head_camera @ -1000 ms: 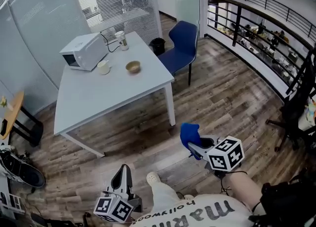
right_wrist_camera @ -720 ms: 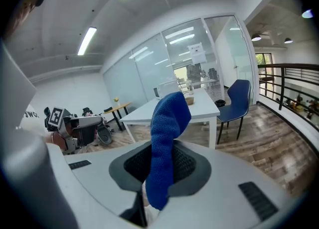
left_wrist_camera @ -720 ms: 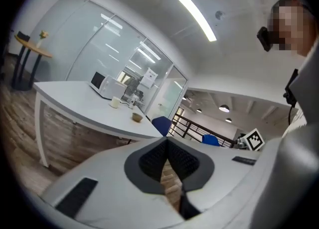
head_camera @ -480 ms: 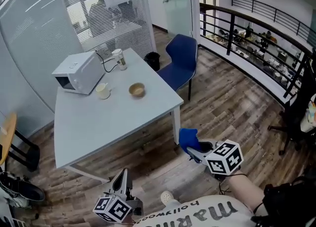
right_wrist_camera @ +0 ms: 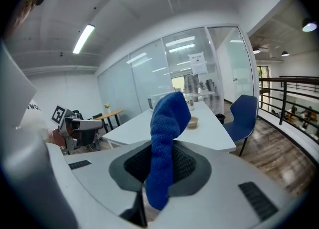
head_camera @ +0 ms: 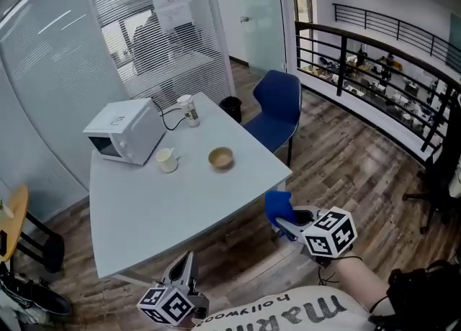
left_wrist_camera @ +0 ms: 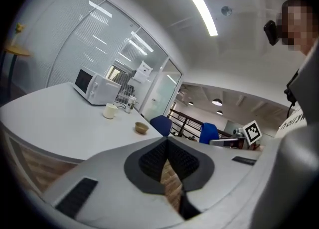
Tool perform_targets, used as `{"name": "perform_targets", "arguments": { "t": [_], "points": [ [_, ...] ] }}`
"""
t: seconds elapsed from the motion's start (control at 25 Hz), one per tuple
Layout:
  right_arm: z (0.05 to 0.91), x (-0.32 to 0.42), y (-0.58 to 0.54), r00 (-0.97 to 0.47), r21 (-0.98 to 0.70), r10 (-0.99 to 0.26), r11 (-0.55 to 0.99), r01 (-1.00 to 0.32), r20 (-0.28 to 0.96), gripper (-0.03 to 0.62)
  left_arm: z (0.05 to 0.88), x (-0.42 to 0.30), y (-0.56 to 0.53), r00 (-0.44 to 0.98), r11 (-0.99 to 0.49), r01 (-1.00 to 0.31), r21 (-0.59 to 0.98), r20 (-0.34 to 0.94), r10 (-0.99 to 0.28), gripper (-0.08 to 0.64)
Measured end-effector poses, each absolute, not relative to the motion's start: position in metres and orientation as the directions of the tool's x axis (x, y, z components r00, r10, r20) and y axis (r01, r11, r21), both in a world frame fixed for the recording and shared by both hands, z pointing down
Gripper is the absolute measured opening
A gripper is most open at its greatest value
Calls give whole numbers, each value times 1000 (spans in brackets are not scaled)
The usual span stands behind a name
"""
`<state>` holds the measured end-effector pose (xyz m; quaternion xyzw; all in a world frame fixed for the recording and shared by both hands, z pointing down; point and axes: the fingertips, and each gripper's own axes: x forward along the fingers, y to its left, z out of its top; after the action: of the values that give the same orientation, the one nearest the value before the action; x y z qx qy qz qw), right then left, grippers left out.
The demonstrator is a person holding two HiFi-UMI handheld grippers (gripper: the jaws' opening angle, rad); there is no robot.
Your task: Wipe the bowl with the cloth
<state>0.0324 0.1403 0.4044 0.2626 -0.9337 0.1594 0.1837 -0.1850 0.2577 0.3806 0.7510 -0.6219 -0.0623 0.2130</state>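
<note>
Zero wiping seems to have been done so far: the cloth (right_wrist_camera: 167, 123) is pinched in the right gripper (right_wrist_camera: 158, 175) just off the table's (head_camera: 158, 207) near edge, the left gripper (left_wrist_camera: 168, 168) is closed on nothing, and the bowl (head_camera: 221, 157) is sat untouched on the table.

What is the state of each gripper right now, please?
Left gripper: jaws closed, nothing between them.
Right gripper: jaws closed on the blue cloth.
</note>
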Motion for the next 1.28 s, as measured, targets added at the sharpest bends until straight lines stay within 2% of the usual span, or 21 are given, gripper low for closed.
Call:
{"name": "perform_targets", "arguments": {
  "t": [0.52,1.28],
  "points": [
    [425,-14,82,-789,-229,-407,805,-548,459,61,412,-230,202,204,-81,-893,442,238,-950,3],
    [406,-87,-133,-826,-170,-305,888,-426,475,61,395,-275,17,94,12,-887,462,207,-974,3]
  ]
}}
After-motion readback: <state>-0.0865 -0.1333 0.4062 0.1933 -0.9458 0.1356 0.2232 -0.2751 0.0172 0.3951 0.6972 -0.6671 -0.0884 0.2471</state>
